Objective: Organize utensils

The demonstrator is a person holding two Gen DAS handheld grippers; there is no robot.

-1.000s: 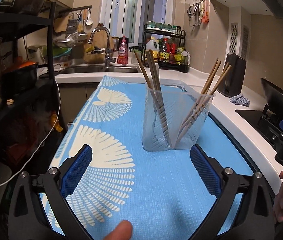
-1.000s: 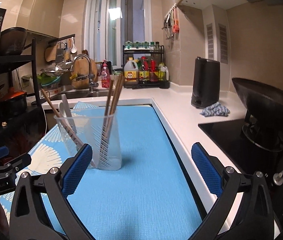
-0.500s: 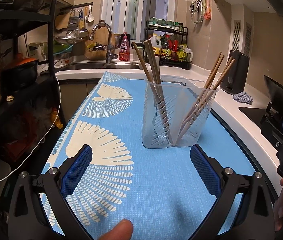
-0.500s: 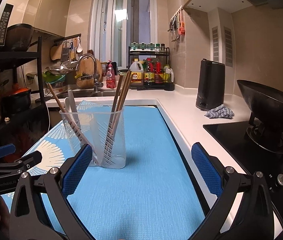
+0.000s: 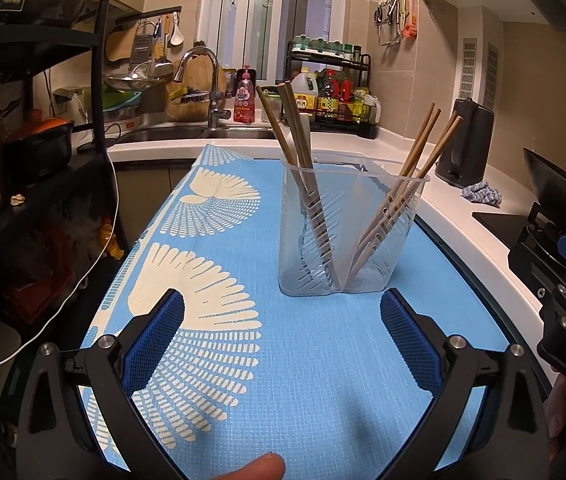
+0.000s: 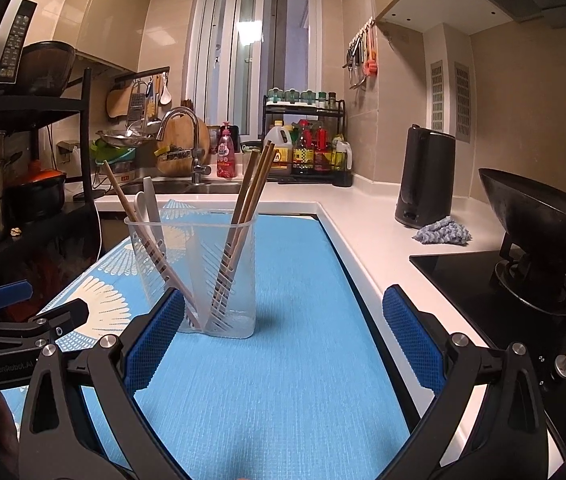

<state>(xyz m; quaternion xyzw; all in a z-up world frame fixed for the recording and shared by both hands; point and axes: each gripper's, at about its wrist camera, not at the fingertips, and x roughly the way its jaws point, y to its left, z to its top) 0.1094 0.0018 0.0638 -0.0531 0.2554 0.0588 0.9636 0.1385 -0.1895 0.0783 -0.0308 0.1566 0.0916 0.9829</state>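
Left wrist view gives me the whole tabletop (image 5: 463, 216), white around its edge and covered by a blue mat (image 5: 303, 360) with a pale fan print. At 12 o'clock on that mat stands the clear slotted utensil holder (image 5: 347, 240), upright, split into two compartments. Chopsticks (image 5: 303, 160) lean toward 11 o'clock in its left compartment, and a second bunch (image 5: 415, 160) leans toward 1 o'clock in the right one. From the right wrist view I also make out a white spoon (image 6: 149, 204) in the left compartment beside the sticks.

My left claw (image 5: 281, 340) hangs wide open just short of the holder, gripping nothing. My right claw (image 6: 283, 340) is equally spread and empty, with the holder at its 11 o'clock.

I see no loose utensils on the mat, so I judge the sorting is at or near its end. If anything remains, the next move calls for finding it outside these views, or simply backing both claws clear without nudging the holder.
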